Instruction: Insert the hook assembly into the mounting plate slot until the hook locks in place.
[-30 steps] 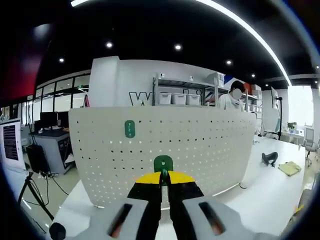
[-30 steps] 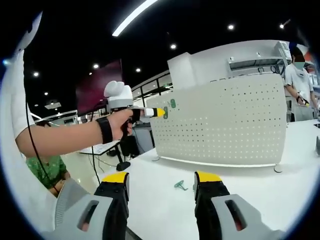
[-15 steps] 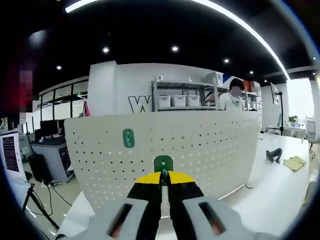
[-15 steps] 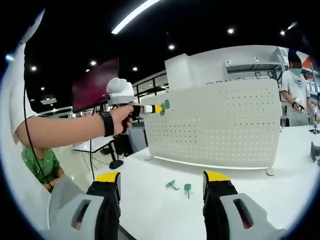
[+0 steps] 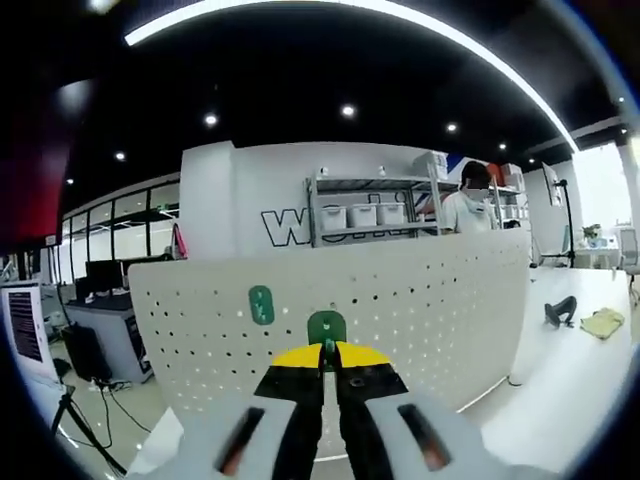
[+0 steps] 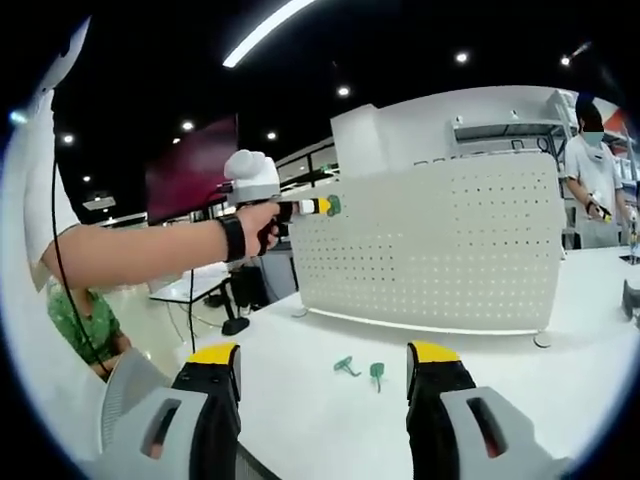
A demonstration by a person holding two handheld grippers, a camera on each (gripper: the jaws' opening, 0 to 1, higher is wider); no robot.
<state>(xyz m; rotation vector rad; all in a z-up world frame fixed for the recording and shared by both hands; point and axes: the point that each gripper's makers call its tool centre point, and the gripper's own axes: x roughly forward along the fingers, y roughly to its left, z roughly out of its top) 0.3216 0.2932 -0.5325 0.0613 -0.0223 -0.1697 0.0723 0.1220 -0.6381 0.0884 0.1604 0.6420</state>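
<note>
My left gripper [image 5: 328, 358] has jaws with black, matt shanks and yellow tips, closed on a green hook [image 5: 326, 327] that looks like smooth plastic. The pegboard [image 5: 400, 310] ahead looks like sheet metal painted matt off-white, evenly punched with small holes. The desk [image 6: 480, 345] is smooth white with a faint sheen. My right gripper [image 6: 325, 372] has grey, plastic-looking housings, and two loose green hooks [image 6: 360, 367] on the desk look slightly glossy.
</note>
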